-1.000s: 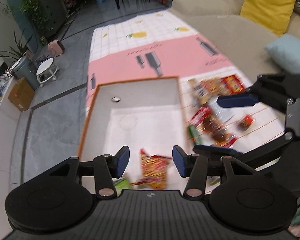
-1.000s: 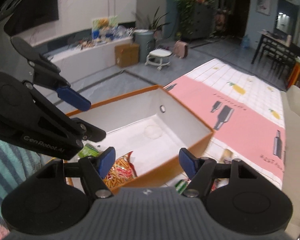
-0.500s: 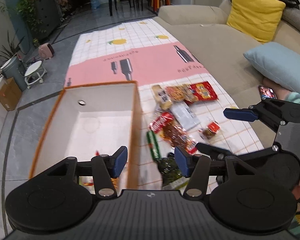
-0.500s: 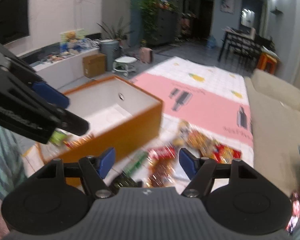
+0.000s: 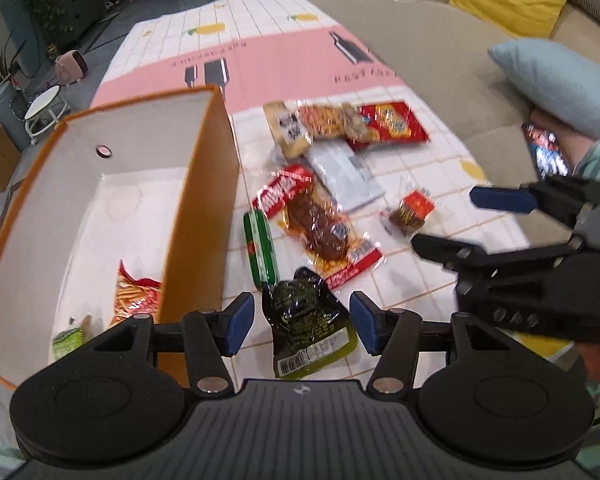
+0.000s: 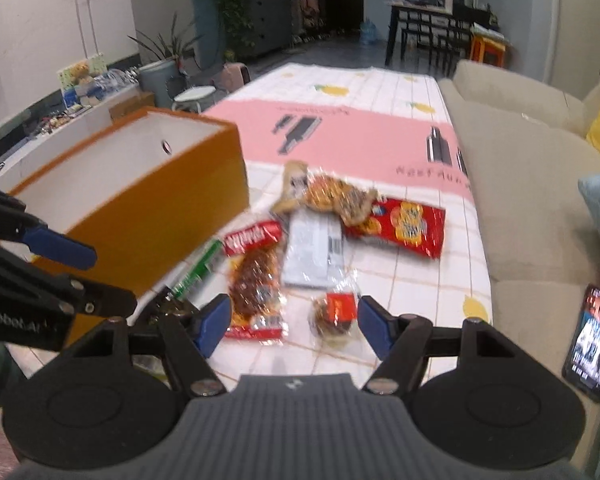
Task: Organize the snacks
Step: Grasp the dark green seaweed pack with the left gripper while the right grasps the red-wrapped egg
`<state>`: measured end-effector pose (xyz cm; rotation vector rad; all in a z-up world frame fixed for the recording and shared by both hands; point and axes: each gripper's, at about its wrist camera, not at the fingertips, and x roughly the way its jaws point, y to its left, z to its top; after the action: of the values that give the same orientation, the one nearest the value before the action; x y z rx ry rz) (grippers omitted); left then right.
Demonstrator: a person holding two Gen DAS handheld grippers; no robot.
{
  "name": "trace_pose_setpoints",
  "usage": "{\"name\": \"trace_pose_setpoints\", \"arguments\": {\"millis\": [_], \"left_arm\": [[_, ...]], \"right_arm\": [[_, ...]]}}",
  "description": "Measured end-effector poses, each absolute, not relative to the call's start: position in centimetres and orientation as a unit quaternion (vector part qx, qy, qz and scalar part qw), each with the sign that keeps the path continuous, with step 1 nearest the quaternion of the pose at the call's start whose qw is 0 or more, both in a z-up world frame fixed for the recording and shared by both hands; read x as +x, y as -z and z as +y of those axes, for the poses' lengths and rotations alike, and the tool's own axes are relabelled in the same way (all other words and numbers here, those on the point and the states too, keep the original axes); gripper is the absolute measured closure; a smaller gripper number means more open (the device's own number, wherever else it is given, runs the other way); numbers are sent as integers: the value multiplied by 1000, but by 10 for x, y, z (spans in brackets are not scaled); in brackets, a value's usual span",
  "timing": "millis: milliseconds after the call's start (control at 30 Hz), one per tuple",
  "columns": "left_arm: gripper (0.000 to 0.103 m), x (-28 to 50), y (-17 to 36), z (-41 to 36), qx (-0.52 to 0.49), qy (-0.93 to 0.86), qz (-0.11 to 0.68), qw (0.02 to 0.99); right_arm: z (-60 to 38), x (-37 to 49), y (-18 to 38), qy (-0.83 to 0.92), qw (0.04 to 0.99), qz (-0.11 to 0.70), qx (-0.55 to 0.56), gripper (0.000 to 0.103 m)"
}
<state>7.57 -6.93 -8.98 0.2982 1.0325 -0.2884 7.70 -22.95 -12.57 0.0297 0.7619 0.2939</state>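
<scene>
Jaws opening on your left gripper (image 5: 302, 322) frame the dark green pouch (image 5: 308, 322) untouched beside the orange box (image 5: 204, 208), while your right gripper (image 6: 294, 328) gapes empty over the small wrapped snack (image 6: 334, 314), ready to lift.

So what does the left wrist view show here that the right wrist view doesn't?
Only the left wrist view looks down into the orange box: an orange-red snack bag lies on its floor. It also shows the dark green pouch clearly, between the opening left gripper, untouched. Only the right wrist view shows the dining table. Both share the red cracker pack, the green stick pack and the open right gripper.
</scene>
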Motion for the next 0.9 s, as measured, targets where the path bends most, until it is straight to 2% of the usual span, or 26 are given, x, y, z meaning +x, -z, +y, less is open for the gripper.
{"name": "trace_pose_setpoints", "arguments": {"millis": [67, 567, 900], "left_arm": [[34, 78, 104, -71, 156, 132, 494, 845], [34, 87, 156, -76, 197, 129, 482, 844], [34, 88, 172, -73, 193, 131, 476, 848]], "right_arm": [[-235, 83, 134, -140, 914, 380, 25, 35], [-232, 122, 171, -121, 912, 392, 20, 36], [-230, 134, 186, -108, 904, 413, 23, 46]]}}
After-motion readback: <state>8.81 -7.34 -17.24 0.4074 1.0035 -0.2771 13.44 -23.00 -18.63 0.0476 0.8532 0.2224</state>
